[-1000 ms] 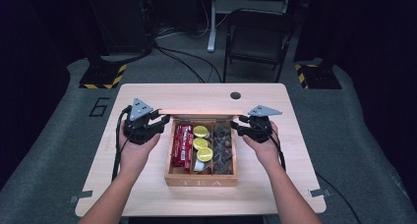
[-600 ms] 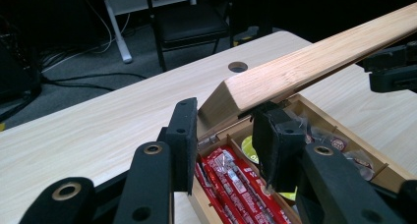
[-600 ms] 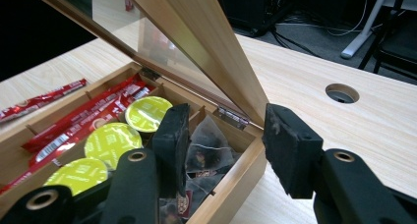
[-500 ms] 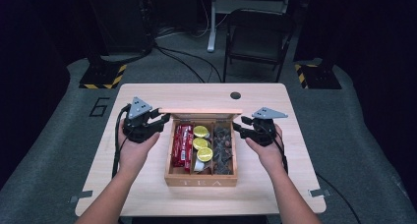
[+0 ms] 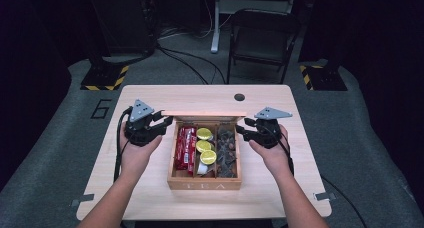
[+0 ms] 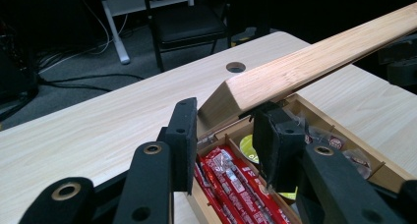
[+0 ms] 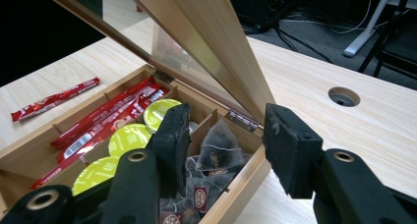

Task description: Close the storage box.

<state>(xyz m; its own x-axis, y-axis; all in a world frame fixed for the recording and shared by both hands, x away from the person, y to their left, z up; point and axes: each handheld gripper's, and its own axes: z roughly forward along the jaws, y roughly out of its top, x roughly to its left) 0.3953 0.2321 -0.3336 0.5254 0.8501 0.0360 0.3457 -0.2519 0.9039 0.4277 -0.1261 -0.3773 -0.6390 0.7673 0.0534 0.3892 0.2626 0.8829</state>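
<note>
Table [image 5: 150,198]: one wooden tea box [image 5: 205,180] at centre, three compartments. Lid [image 5: 205,113] raised at the back, each end between a gripper's jaws. Left gripper [image 5: 162,125] and right gripper [image 5: 243,130]: jaws spread around the lid ends, not clamped. Judged step: swinging the lid; next calls for even, matched motion. Count: several red packets [image 5: 184,148], three yellow pods [image 5: 204,146], one heap of tea bags [image 5: 227,150], one stray sachet [image 7: 54,99].

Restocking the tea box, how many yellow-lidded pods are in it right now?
3, in the box's middle compartment: back pod, middle pod, front pod. More may lie underneath.
</note>
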